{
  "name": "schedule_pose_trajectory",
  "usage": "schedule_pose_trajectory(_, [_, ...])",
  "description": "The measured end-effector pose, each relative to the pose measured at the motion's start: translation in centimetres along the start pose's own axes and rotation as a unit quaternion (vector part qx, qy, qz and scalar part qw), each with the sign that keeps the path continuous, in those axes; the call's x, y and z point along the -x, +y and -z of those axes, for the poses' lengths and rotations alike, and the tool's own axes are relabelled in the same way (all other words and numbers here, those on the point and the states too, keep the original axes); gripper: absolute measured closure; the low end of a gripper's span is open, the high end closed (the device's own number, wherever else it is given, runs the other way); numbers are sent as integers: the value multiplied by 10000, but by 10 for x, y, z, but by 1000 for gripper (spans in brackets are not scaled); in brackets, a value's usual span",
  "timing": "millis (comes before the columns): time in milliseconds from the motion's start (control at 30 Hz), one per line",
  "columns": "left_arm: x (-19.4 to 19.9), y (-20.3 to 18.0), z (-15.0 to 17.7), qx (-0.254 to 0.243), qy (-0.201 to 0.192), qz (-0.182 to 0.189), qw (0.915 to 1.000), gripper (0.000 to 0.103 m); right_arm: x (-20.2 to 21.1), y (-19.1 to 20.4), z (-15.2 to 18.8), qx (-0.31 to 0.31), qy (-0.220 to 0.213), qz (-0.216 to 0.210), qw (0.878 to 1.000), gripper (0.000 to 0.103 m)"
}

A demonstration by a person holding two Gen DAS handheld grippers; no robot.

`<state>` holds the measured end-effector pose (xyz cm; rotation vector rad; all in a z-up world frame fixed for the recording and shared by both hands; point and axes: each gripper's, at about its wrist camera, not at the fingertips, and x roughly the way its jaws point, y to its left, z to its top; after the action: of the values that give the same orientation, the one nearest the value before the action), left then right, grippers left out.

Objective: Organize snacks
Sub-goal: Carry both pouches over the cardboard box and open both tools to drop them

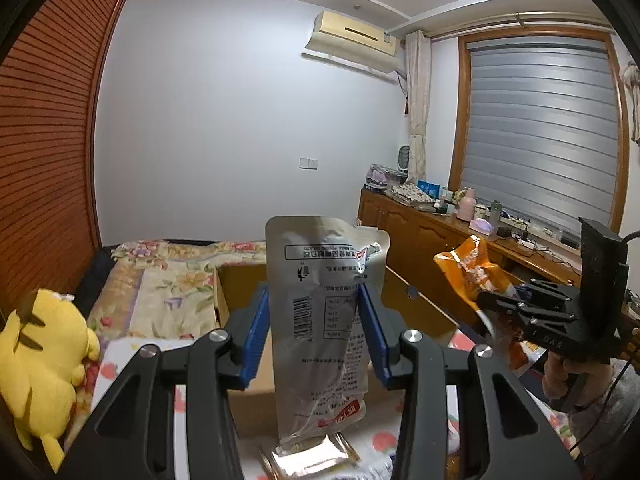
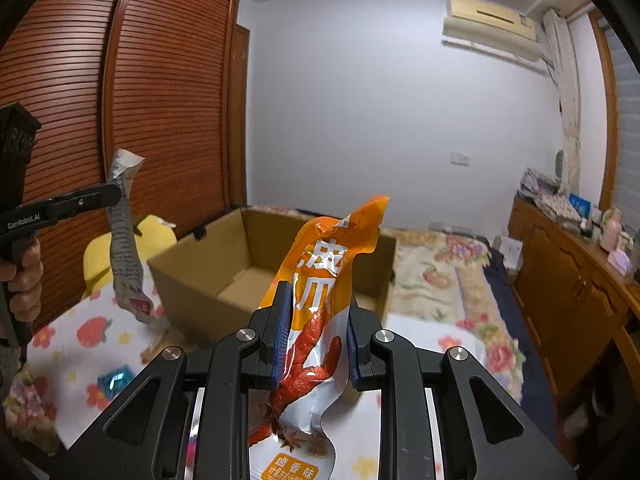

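snacks hang in both our grippers above the bed, silver pouch (image 1: 320, 320) pinched in the left (image 1: 316, 336), orange pack (image 2: 320, 312) in the right (image 2: 314, 340) (both floppy), so either could slip or miss the box (image 2: 240, 264) ahead.

The silver pouch (image 1: 320, 320) is crinkled foil, shiny with printed matt patches. The orange packet (image 2: 320, 320) is glossy plastic film, creased and catching light. Both pairs of fingers (image 1: 256, 336) carry ribbed blue pads on matt black plastic links with bright metal pivots. The box (image 2: 224, 264) is plain matt brown cardboard. The bed (image 2: 440, 272) wears soft floral cloth. The yellow toy (image 1: 44, 364) is plush. The wardrobe (image 2: 160, 100) is slatted, lightly sheened wood.
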<state>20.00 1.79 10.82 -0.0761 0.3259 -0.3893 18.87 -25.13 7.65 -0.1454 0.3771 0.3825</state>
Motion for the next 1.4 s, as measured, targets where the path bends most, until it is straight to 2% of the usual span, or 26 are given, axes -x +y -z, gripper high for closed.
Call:
schedule_pose_trajectory(233, [-34,15,-31,-61,-124,-92,9999,61,-49,-1,-20,64,-23,-116,9999,82])
schedule_pose_trajectory(367, [-53,23,-35,-85,-126,-191,9997,61,-70,-7,-26,24,-10,-111,9999,82])
schedule_pose_trajectory(667, [-104,29,-17,-53,357,-197,9992,61,-120,-14,-20,75,406,-26,9991,82])
schedule_pose_trajectory(1033, [-129,21,3,-112,811,-193,9965,60,-139,-21,-14,116,678,48,9976,80])
schedule_pose_trajectory(1067, [-129,20,5,-128,831,-200,9963,57,-141,-21,-13,110,733,25,9972,79])
schedule_pose_trajectory(1133, [-128,19,4,-140,862,-220,9959,43,-148,-24,-11,56,907,-52,9958,77])
schedule_pose_trajectory(1300, [-120,14,5,-214,865,-260,9957,39,-151,-29,-4,-90,1087,-117,9940,74])
schedule_pose_trajectory(1400, [-113,17,4,-179,856,-252,9958,31,-147,-28,-3,-134,1119,-87,9936,57])
